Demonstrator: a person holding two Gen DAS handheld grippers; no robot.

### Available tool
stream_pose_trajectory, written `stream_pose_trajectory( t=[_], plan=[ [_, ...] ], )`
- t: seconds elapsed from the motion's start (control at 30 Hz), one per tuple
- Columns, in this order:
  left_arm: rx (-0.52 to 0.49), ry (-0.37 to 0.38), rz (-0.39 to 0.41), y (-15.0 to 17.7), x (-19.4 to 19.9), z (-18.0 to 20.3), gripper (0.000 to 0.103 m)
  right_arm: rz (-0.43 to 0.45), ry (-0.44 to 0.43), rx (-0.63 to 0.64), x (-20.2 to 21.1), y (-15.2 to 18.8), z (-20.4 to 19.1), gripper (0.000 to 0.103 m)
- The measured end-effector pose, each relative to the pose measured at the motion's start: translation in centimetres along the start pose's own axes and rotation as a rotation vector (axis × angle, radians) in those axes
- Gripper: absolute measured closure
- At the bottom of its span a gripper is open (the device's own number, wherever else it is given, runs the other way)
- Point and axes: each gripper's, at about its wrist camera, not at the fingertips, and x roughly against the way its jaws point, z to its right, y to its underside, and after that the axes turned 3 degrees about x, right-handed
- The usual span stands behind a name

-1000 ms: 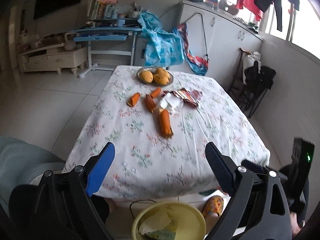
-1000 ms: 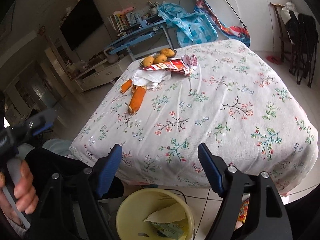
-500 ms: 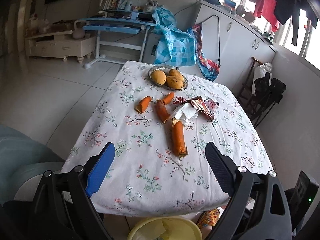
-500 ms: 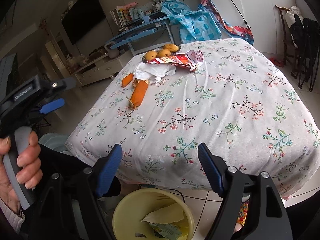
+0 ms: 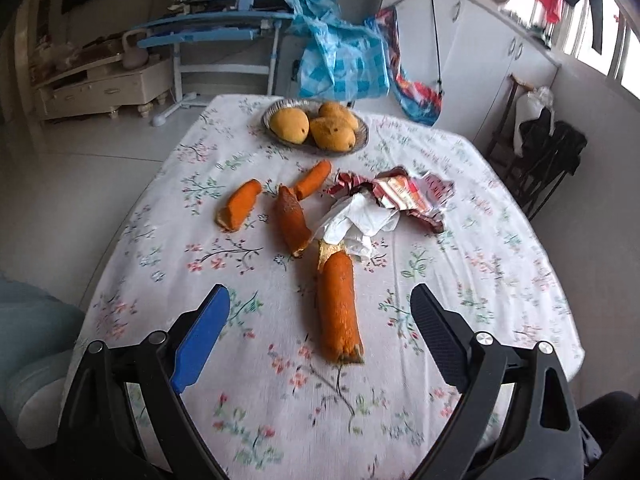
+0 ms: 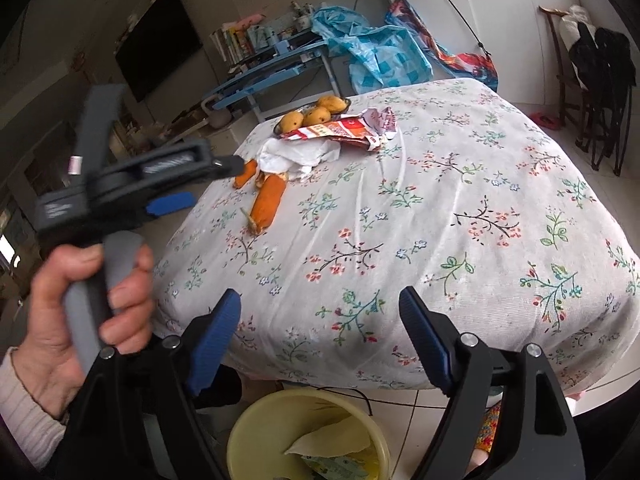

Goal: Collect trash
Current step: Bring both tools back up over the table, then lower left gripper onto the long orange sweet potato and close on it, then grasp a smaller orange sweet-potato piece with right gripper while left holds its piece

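Several orange peel pieces lie on the floral tablecloth (image 5: 492, 280): a long peel (image 5: 338, 304) nearest, two more (image 5: 292, 220) (image 5: 240, 210) behind it. A crumpled white tissue (image 5: 360, 218) and a red-and-white wrapper (image 5: 404, 196) lie beside them. My left gripper (image 5: 320, 300) hovers open over the near end of the long peel, without touching it. My right gripper (image 6: 320, 298) hangs at the table's near edge above a yellow bin (image 6: 308, 436) that holds paper scraps. Its jaws are opening with nothing between them.
A plate (image 5: 362, 136) of mangoes sits at the table's far end. In the right wrist view a hand (image 6: 88, 304) holds the left gripper (image 6: 170, 204) at the table's left corner. A blue desk (image 5: 208, 36), cupboards and a chair (image 5: 548, 160) surround the table.
The left gripper moved forward and down over the table towards the peels, and the bin dropped out of its view. In the right wrist view the hand with it came further in.
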Motion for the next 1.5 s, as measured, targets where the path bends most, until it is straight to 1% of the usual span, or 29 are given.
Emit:
stream_pose_trajectory(
  t=[0.13, 0.2, 0.27, 0.3, 0.33, 0.37, 0.4, 0.43, 0.47, 0.53, 0.6, 0.67, 0.8, 0.87, 0.97, 1.1, 1.23, 1.3, 1.33, 1.37, 1.4, 1.47, 1.5],
  plan=[
    [-0.023, -0.034, -0.041, 0.2, -1.9, 0.8, 0.016, 0.0, -0.009, -0.025, 0.0, -0.2, 0.4, 0.025],
    [-0.034, -0.049, -0.055, 0.3, -2.6, 1.0, 0.021, 0.002, -0.014, -0.04, 0.0, -0.2, 0.7, 0.025],
    [-0.046, -0.055, -0.082, 0.6, -3.4, 1.1, 0.035, 0.003, -0.018, -0.053, 0.0, -0.3, 0.9, 0.025],
    [-0.05, -0.058, -0.092, 0.7, -3.7, 1.1, 0.038, 0.004, -0.02, -0.06, 0.0, -0.3, 1.0, 0.025],
    [-0.056, -0.067, -0.095, 0.8, -3.8, 1.1, 0.044, 0.004, -0.021, -0.067, -0.1, -0.4, 1.1, 0.025],
    [-0.07, -0.079, -0.084, 0.9, -3.8, 1.2, 0.055, 0.004, -0.023, -0.074, -0.1, -0.4, 1.2, 0.025],
    [-0.081, -0.081, -0.085, 0.9, -3.7, 1.2, 0.059, 0.003, -0.026, -0.078, 0.0, -0.4, 1.3, 0.025],
    [-0.082, -0.067, -0.091, 0.8, -3.7, 1.2, 0.072, 0.002, -0.028, -0.083, 0.0, -0.4, 1.4, 0.025],
    [-0.078, -0.053, -0.098, 0.8, -3.7, 1.1, 0.082, 0.002, -0.03, -0.088, -0.1, -0.4, 1.4, 0.025],
    [-0.062, -0.026, -0.12, 0.8, -3.4, 0.5, 0.083, 0.001, -0.032, -0.094, -0.1, -0.4, 1.4, 0.025],
    [-0.039, -0.016, -0.13, 0.9, -2.9, -0.1, 0.084, 0.0, -0.032, -0.09, -0.2, -0.6, 1.4, 0.025],
    [-0.008, -0.005, -0.127, 0.8, -2.1, -1.1, 0.084, 0.001, -0.031, -0.084, -0.2, -0.6, 1.3, 0.025],
    [0.064, 0.006, -0.071, -0.3, 0.1, -3.1, 0.084, -0.005, -0.018, -0.039, -0.3, -1.5, 0.7, 0.025],
    [0.107, 0.012, -0.037, -1.0, 1.2, -4.0, 0.084, -0.014, -0.038, -0.015, -0.6, -2.5, 0.3, 0.025],
    [0.142, 0.02, -0.004, -1.8, 2.4, -5.0, 0.084, -0.02, -0.045, 0.034, -1.1, -3.6, -0.4, 0.025],
    [0.172, 0.036, 0.035, -2.7, 4.0, -6.2, 0.084, -0.041, -0.042, 0.108, -3.0, -5.3, -1.5, 0.025],
    [0.185, 0.038, 0.071, -3.3, 5.3, -7.0, 0.084, -0.056, 0.024, 0.233, -5.6, -7.3, -2.4, 0.025],
    [0.184, 0.039, 0.077, -3.3, 5.6, -7.0, 0.084, -0.073, 0.088, 0.317, -7.2, -8.5, -2.7, 0.025],
    [0.184, 0.042, 0.078, -3.4, 5.6, -7.0, 0.084, -0.087, 0.114, 0.353, -8.2, -9.1, -2.7, 0.025],
    [0.184, 0.044, 0.079, -3.4, 5.7, -7.1, 0.084, -0.119, 0.124, 0.373, -9.3, -9.7, -2.6, 0.025],
    [0.186, 0.043, 0.08, -3.5, 5.8, -7.1, 0.084, -0.147, 0.107, 0.376, -10.0, -10.1, -2.5, 0.025],
    [0.197, 0.042, 0.083, -3.5, 6.0, -7.5, 0.084, -0.167, 0.038, 0.355, -10.8, -10.8, -2.5, 0.025],
    [0.202, 0.044, 0.086, -3.6, 6.1, -7.6, 0.084, -0.181, -0.029, 0.321, -11.3, -10.9, -2.6, 0.025]
  ],
)
